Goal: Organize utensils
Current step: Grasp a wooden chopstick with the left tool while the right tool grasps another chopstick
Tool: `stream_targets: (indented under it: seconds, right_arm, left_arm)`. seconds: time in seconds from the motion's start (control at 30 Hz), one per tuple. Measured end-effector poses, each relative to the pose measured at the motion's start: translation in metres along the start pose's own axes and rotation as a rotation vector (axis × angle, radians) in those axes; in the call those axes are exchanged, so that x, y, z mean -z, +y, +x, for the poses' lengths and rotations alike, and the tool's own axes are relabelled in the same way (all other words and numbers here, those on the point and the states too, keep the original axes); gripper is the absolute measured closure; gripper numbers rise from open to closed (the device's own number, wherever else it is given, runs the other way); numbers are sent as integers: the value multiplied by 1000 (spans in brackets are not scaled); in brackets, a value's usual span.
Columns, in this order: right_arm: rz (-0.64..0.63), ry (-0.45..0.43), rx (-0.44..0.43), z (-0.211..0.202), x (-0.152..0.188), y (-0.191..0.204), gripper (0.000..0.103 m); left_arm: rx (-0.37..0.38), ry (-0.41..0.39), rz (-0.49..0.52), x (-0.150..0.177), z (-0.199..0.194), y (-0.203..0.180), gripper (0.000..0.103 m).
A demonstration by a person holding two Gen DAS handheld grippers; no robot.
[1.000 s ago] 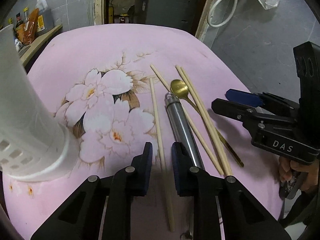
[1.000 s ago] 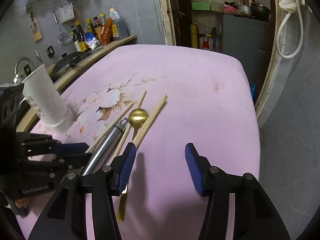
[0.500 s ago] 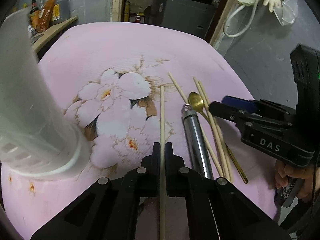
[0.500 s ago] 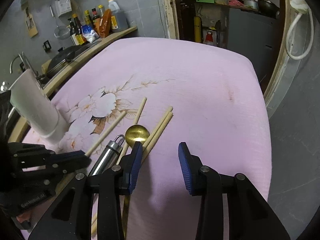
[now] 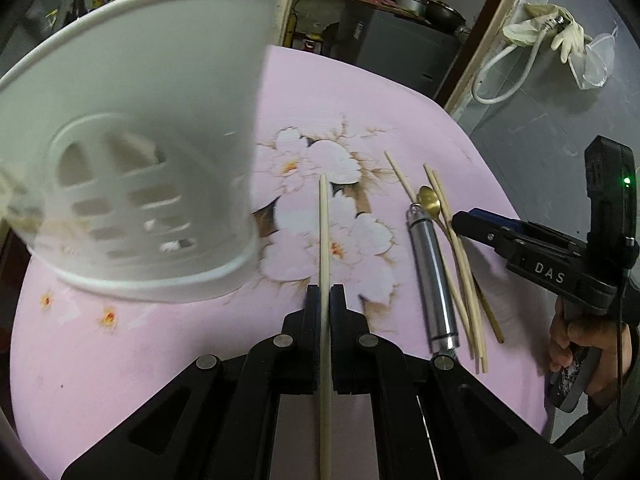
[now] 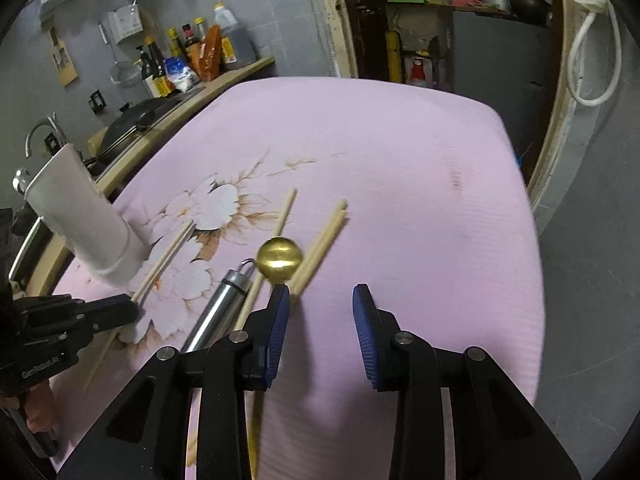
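Evidently the left hand-held gripper (image 5: 325, 300) is clamped on one chopstick (image 5: 324, 232), beside the white holder (image 5: 132, 140) near the counter's left edge, probably for dropping in. The right hand-held gripper (image 6: 321, 312) is closing over bare cloth beside the gold spoon (image 6: 279, 259), holding nothing.

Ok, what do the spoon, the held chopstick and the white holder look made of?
Spoon: metal, brushed gold finish, judging by its soft sheen. Chopstick: pale, matte, unpainted; likely bamboo or wood. Holder: white plastic, probably; smooth, moulded, with slots cut in its base.

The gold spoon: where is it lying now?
In the right wrist view, the gold spoon lies on the pink cloth between the steel cylinder and paired chopsticks.
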State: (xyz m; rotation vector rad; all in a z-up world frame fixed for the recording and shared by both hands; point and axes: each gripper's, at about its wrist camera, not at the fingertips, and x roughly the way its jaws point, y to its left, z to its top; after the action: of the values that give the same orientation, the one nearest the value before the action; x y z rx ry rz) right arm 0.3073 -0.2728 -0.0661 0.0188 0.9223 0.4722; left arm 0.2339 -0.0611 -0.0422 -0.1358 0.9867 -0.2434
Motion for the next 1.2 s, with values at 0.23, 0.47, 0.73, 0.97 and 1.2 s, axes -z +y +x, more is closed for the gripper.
stream_targets:
  seconds: [0.23, 0.47, 0.73, 0.97, 1.2]
  right_arm:
    - [-4, 18, -42, 12, -7, 12, 91]
    - [21, 5, -65, 0, 3, 7, 98]
    - [27, -3, -69, -20, 22, 4, 98]
    - [-3, -7, 10, -33, 33, -2, 98]
    - [-21, 29, 39, -21, 24, -1, 96]
  left_arm:
    - [2, 1, -17, 7, -7, 10, 100]
    - [12, 1, -31, 4, -3, 12, 100]
    - [26, 5, -66, 12, -11, 17, 100]
    - [38, 28, -59, 19, -21, 22, 100]
    - [13, 115, 45, 2, -12, 12, 99]
